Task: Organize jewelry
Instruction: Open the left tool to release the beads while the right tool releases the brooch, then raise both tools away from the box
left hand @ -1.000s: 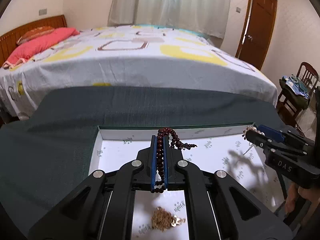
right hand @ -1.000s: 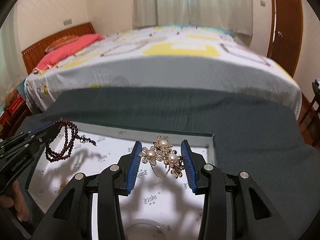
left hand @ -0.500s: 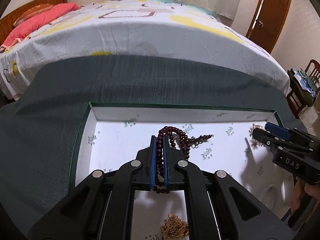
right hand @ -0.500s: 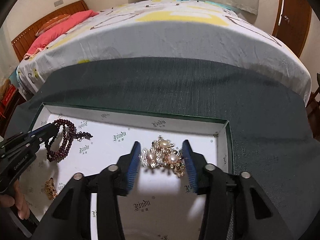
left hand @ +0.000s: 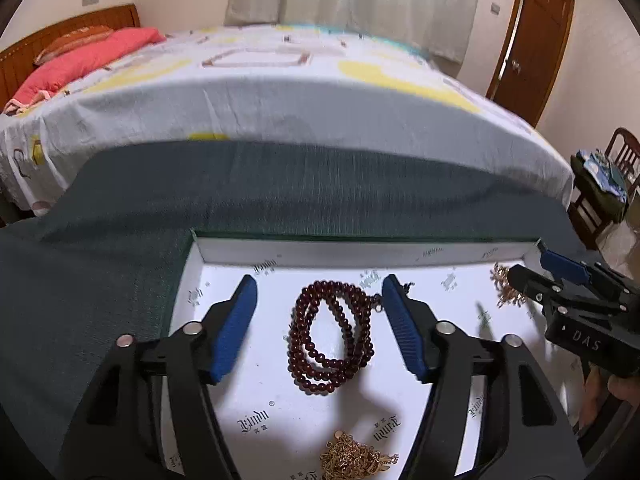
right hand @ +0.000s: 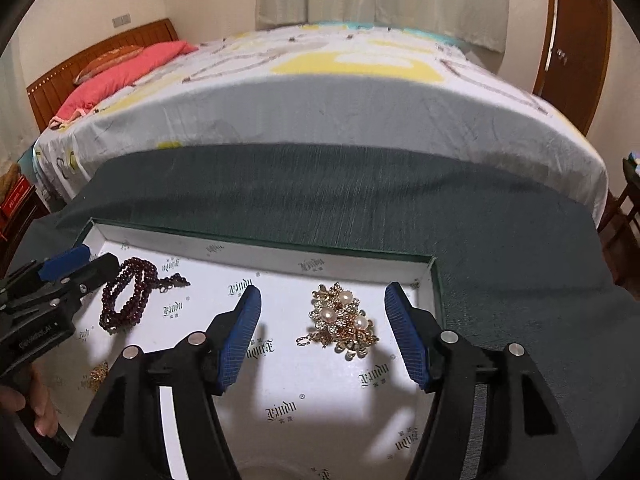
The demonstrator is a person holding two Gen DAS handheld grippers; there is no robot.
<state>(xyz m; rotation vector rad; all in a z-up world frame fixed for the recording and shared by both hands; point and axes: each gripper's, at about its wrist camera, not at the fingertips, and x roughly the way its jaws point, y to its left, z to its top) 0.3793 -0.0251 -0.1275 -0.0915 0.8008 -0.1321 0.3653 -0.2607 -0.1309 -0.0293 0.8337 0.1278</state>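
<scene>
Both grippers have let go since half a second ago: left gripper (left hand: 316,300) and right gripper (right hand: 323,308) now spread wide. Dark red bead bracelet (left hand: 330,336), looped double, lies on the white box (left hand: 360,254) floor. Gold pearl brooch (right hand: 342,322) lies near the right wall, gold chain (left hand: 354,456) bunched at the near edge.

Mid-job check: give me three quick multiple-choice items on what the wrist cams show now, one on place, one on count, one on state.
1. Where does the dark red bead strand lie?
A. inside the white-lined box
B. on the bed
C. on the green cloth

2. How many pearls show on the gold brooch?
A. one
B. three
C. six

3. How does the left gripper stand?
A. shut on the beads
B. shut, empty
C. jaws open, beads between them

Key: 1 A, beads rest on the printed lining; 2 B, three white pearls visible; 3 C, blue pads stand wide apart.
</scene>
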